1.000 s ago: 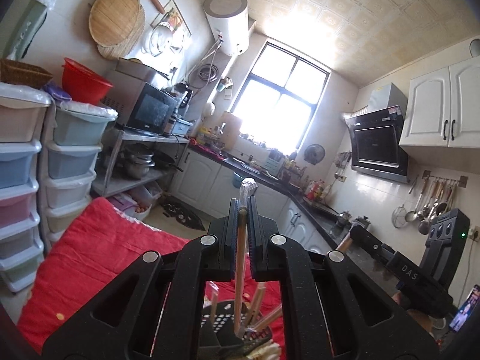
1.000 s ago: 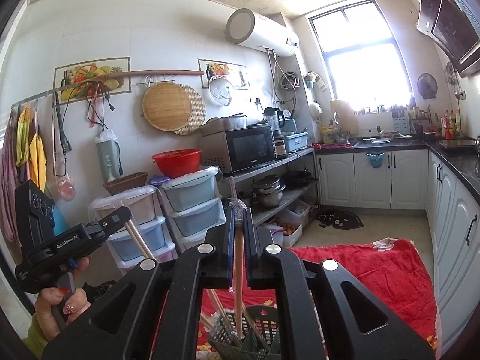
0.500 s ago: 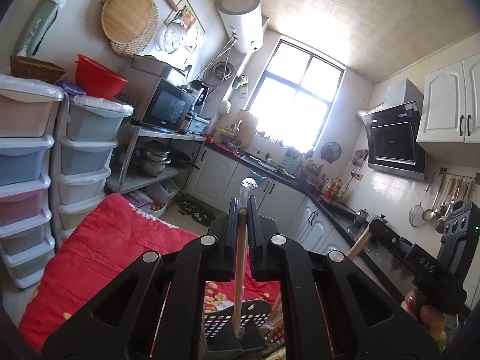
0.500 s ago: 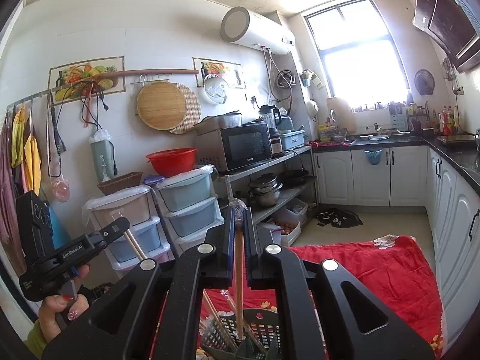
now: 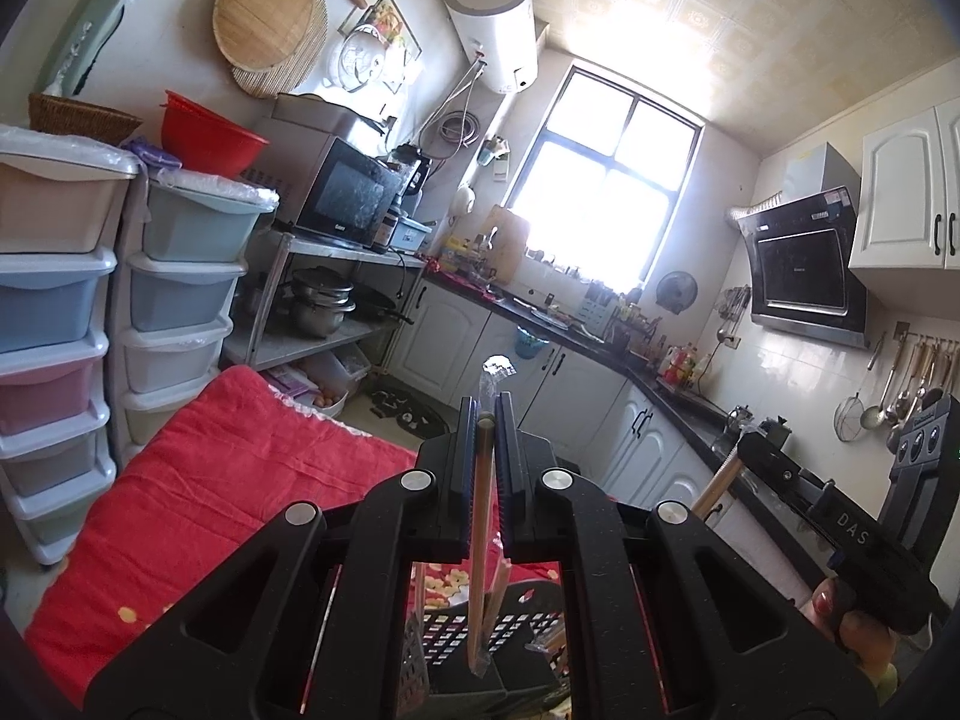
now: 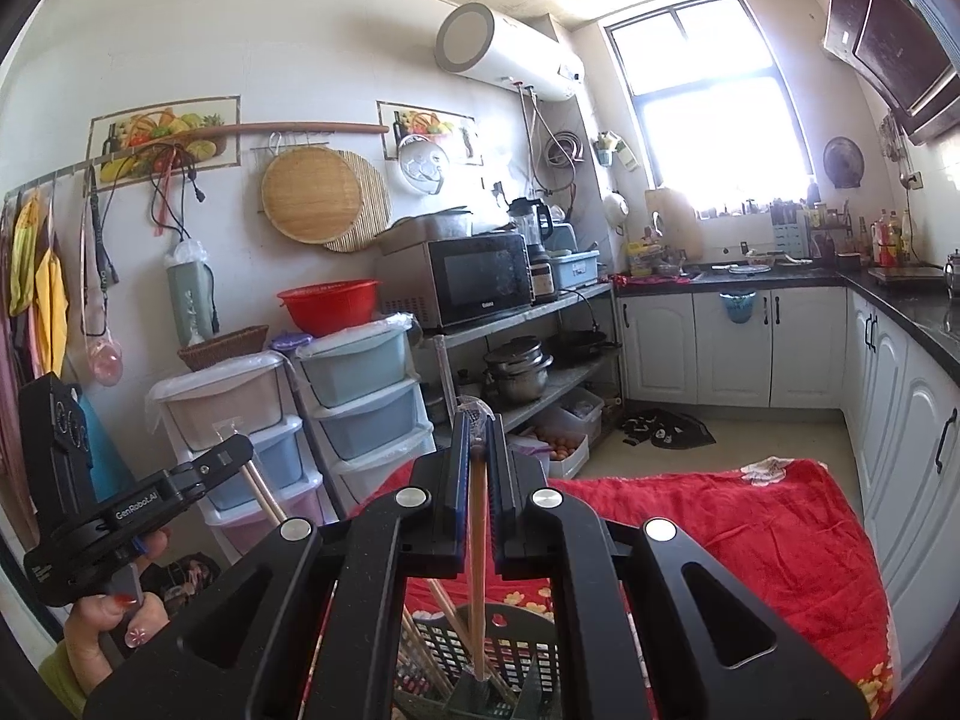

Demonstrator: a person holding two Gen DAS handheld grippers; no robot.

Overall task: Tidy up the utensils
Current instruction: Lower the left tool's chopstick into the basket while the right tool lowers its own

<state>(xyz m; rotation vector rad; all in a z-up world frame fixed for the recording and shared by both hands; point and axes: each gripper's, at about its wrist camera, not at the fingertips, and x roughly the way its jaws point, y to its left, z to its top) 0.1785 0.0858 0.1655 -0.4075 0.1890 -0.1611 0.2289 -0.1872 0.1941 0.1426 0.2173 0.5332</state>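
Left wrist view: left gripper (image 5: 487, 420) clamps a wrapped chopstick (image 5: 478, 546), its tip hanging over the black slotted basket (image 5: 510, 624). Right gripper (image 6: 474, 426) pinches a second chopstick (image 6: 477, 564) upright, tip inside the basket on the red cloth (image 6: 750, 534).

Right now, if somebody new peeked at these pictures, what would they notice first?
Probably the two black grippers up close: the left gripper and the right gripper each pinch a wooden chopstick standing upright over a dark slotted utensil basket. Next, the bright red blanket spread below, and the glaring window at the far end of the kitchen.
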